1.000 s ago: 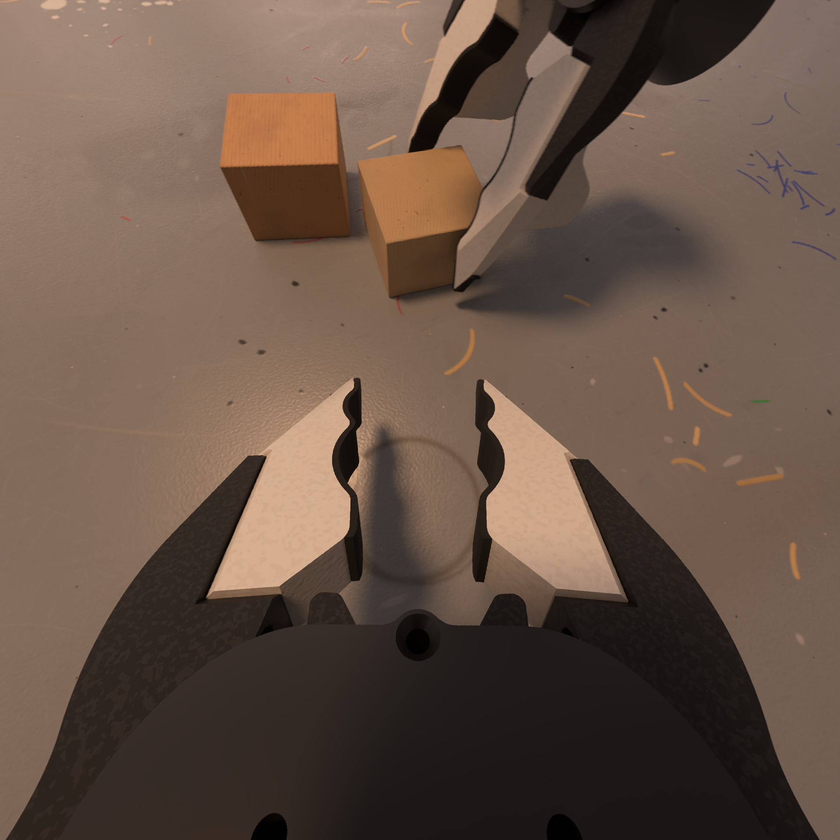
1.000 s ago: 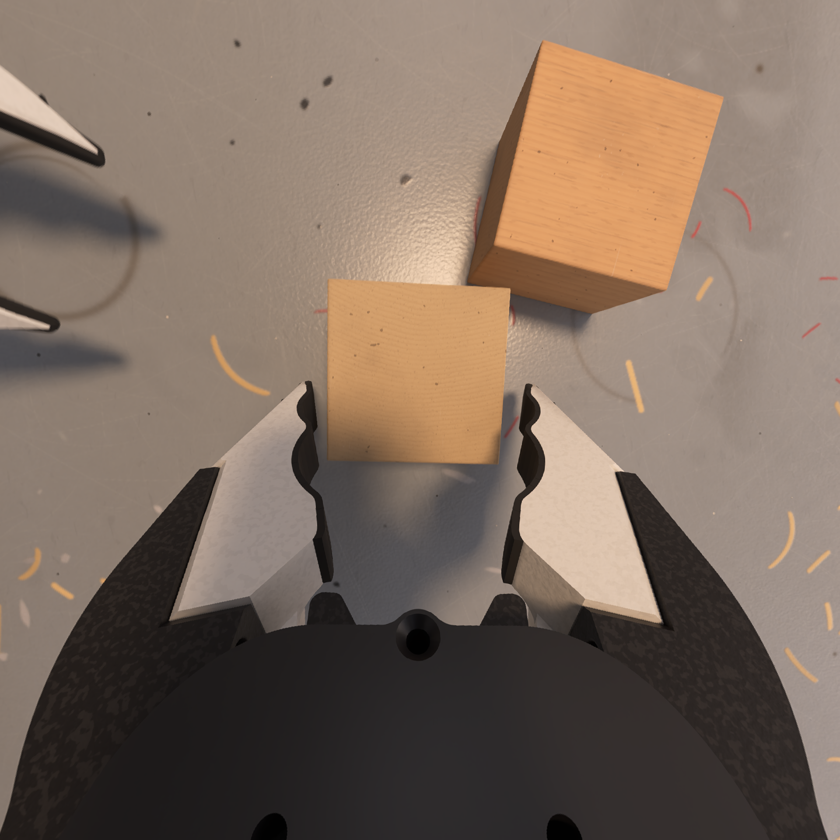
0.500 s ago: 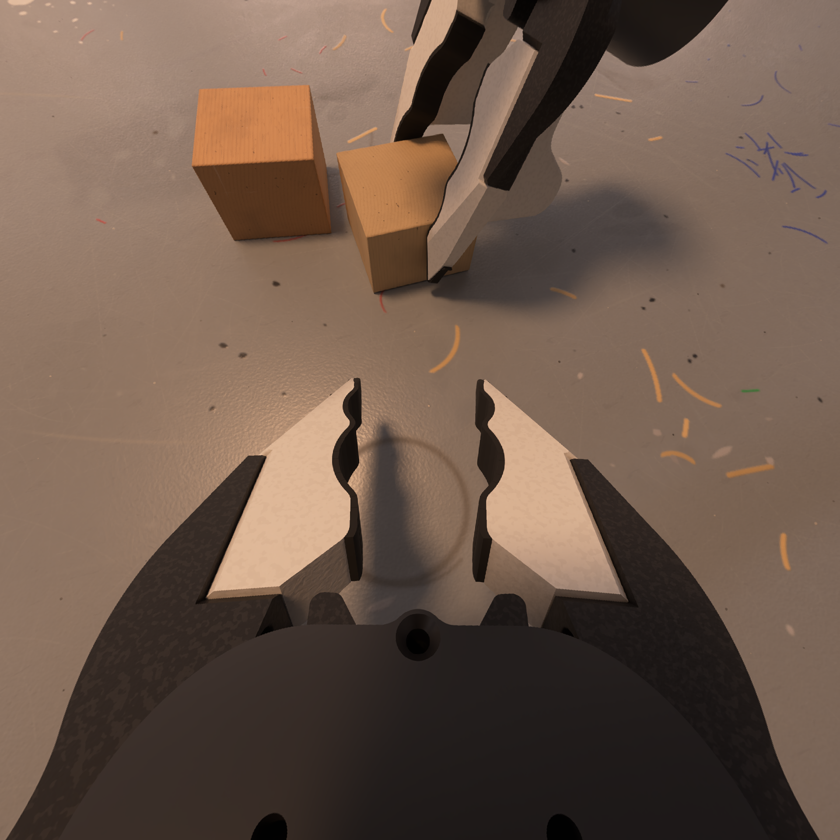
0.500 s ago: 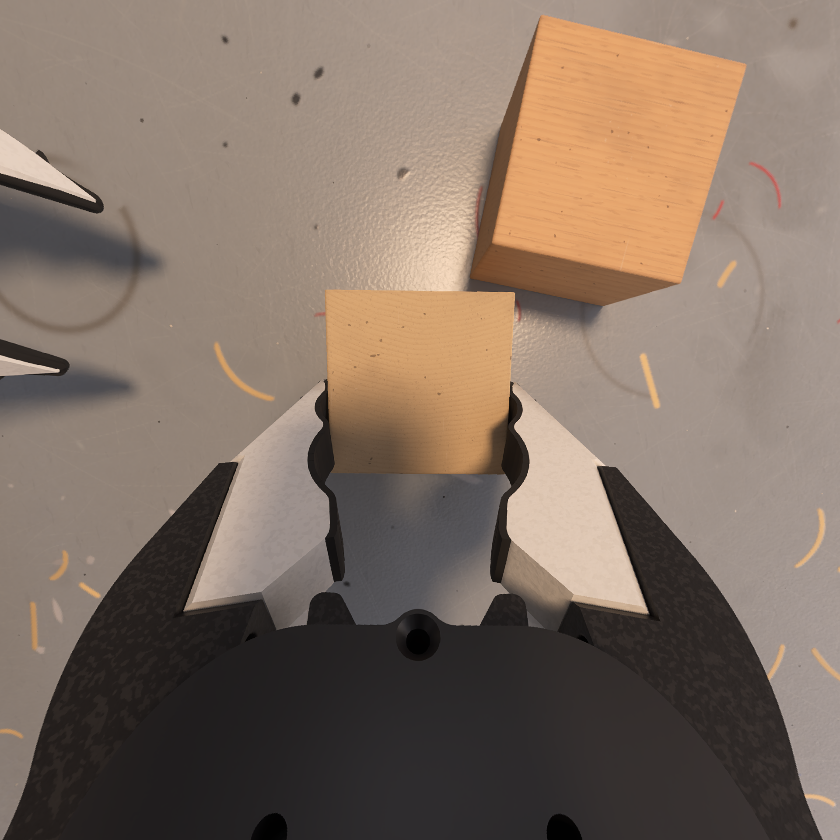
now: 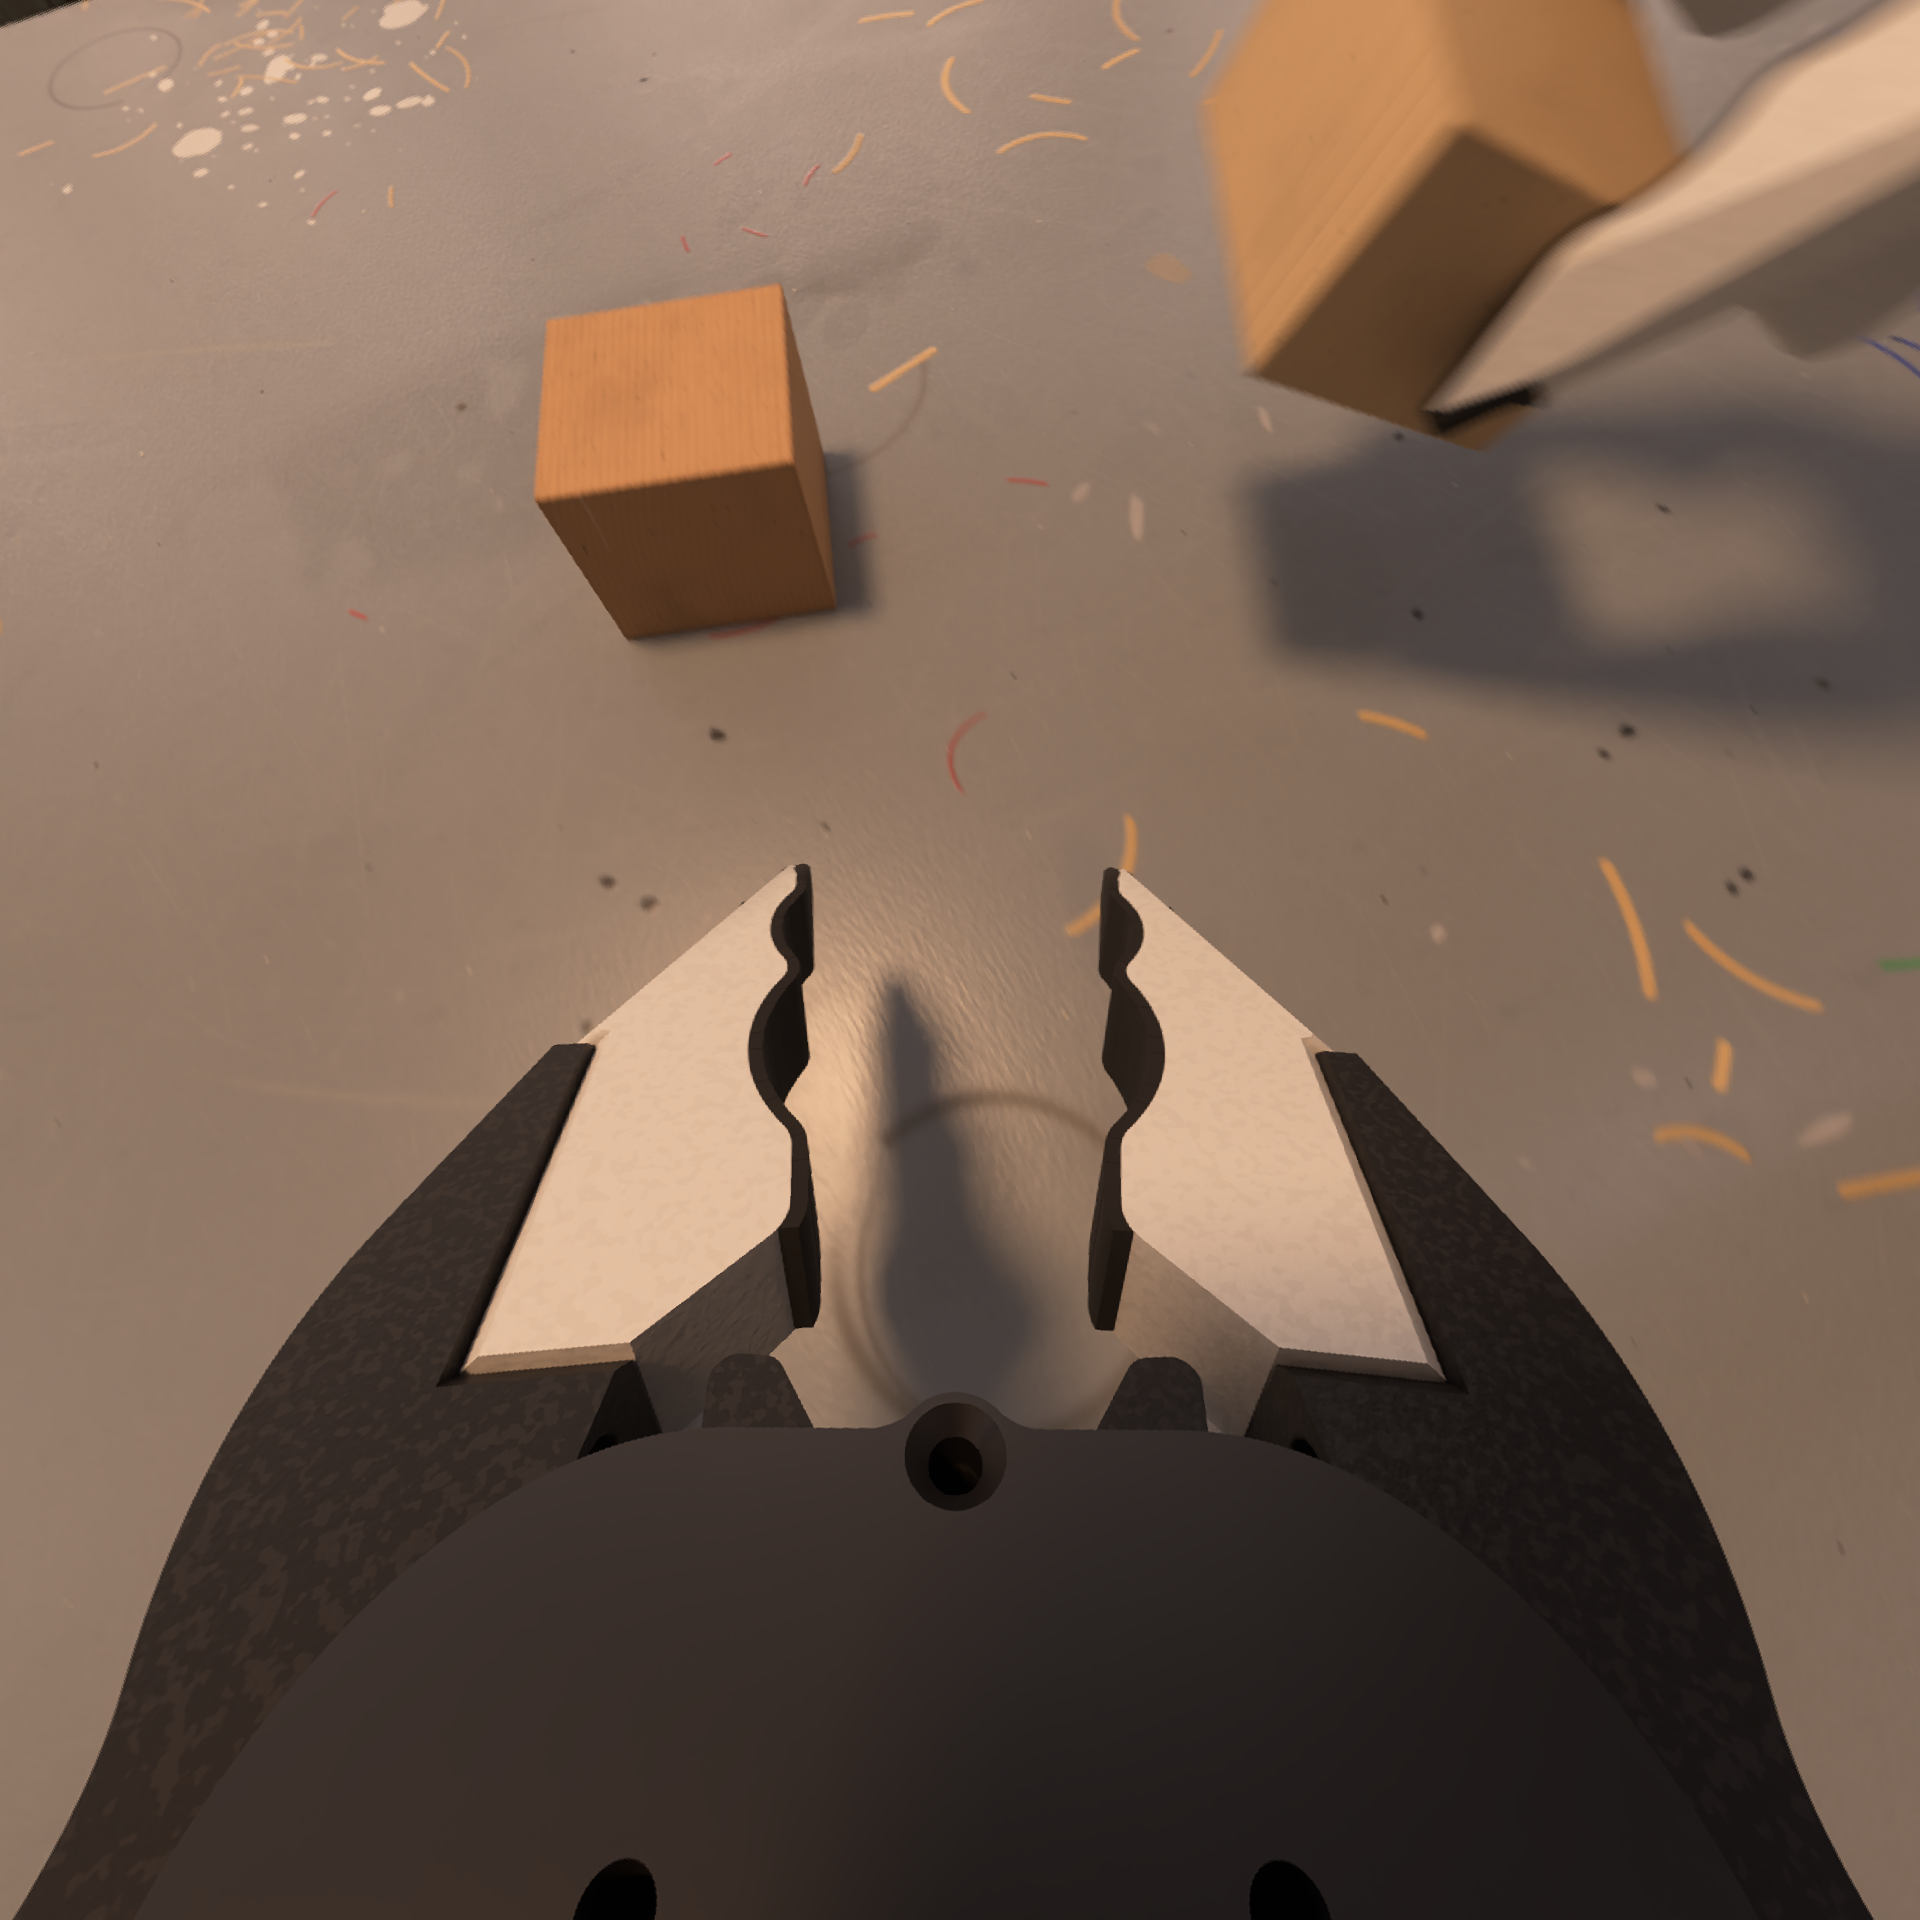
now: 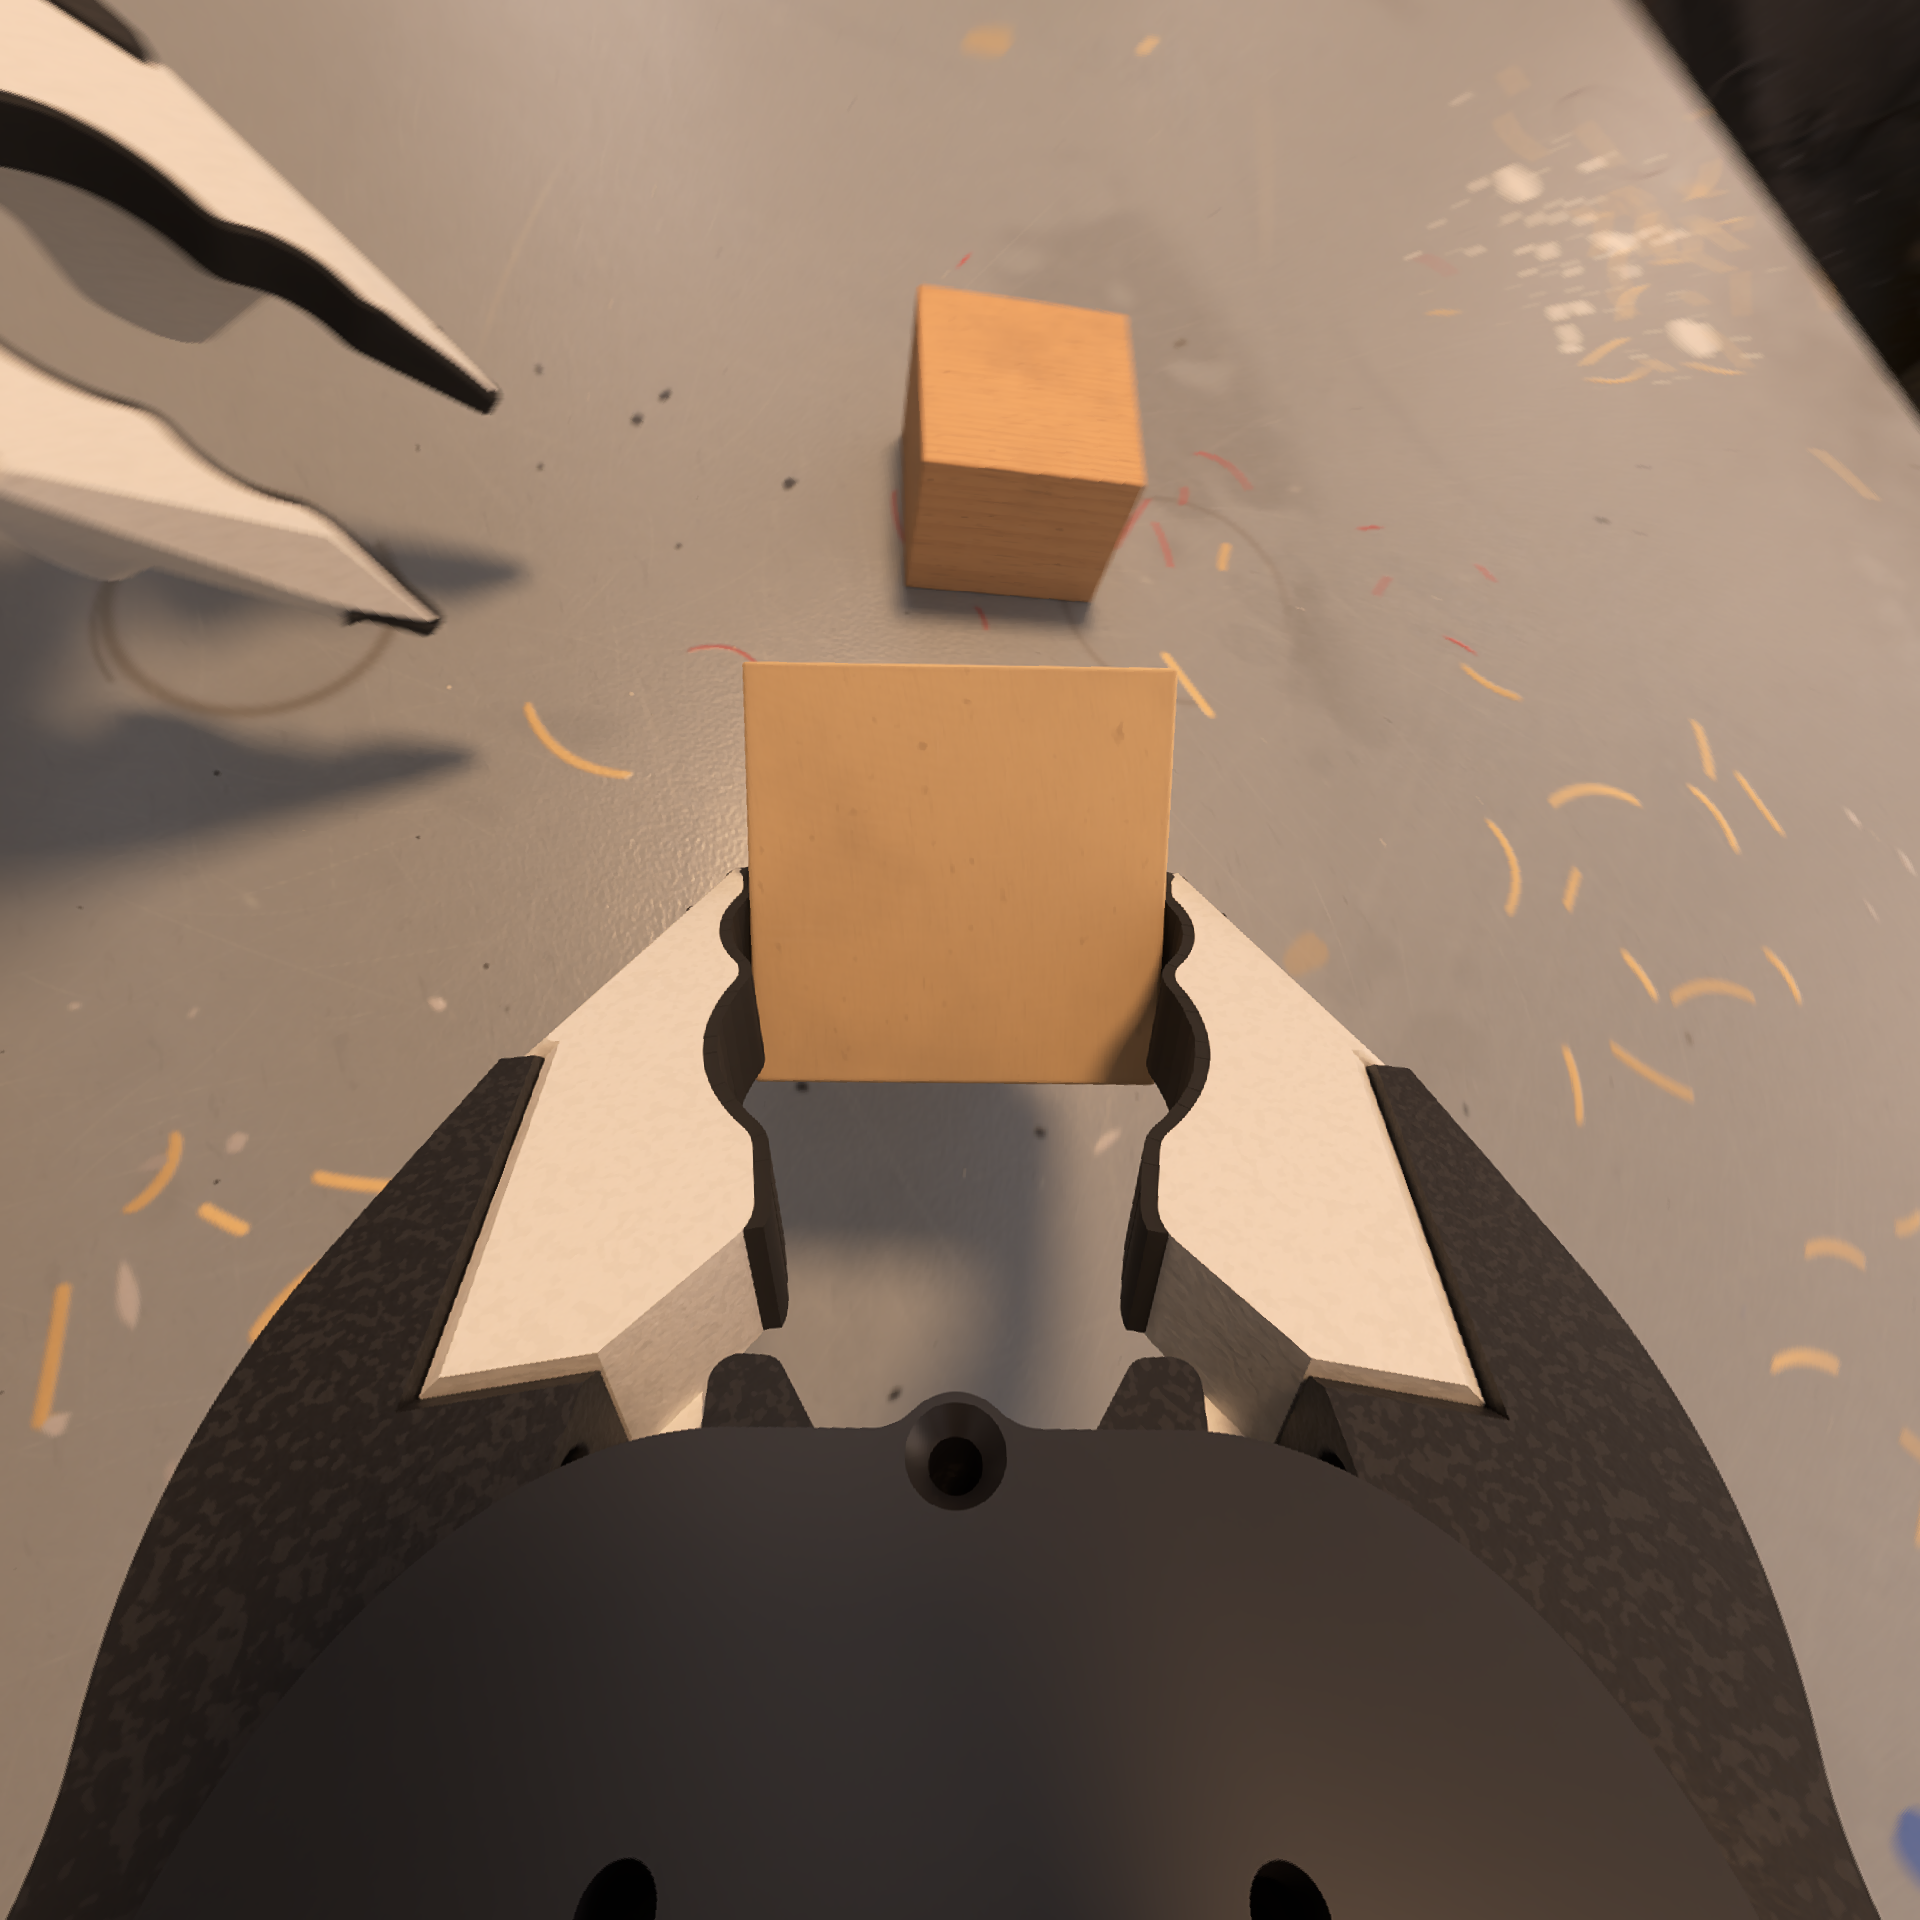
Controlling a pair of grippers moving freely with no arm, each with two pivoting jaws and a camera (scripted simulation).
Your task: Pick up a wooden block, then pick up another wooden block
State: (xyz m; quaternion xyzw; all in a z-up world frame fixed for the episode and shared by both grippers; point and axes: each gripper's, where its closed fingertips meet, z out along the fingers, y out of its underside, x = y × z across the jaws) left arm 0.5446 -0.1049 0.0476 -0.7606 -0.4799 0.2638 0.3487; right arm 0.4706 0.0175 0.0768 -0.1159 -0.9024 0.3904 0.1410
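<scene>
Two wooden blocks are my business, and one is already mine: my right tongs (image 6: 956,883) are clamped on the paler block (image 6: 958,873), a finger pressed flat against each of its side faces, with the near half of it seated between the tips. It hangs clear of the grey tabletop (image 6: 1455,935); from my left side I see that held block (image 5: 1423,208) up in the air, its shadow cast well below it. Gripping across parallel faces keeps it from twisting, I judge.

My left tongs (image 5: 954,883) stand moderately parted and hold nothing, hovering low over the tabletop with only a faint ring mark between the fingers. The darker block (image 5: 681,457) rests upright on the surface ahead and a little left of them, well apart from anything else. That clear space should let me come straight at it. The gap looks close to the block's width, so I may need to spread wider first.
</scene>
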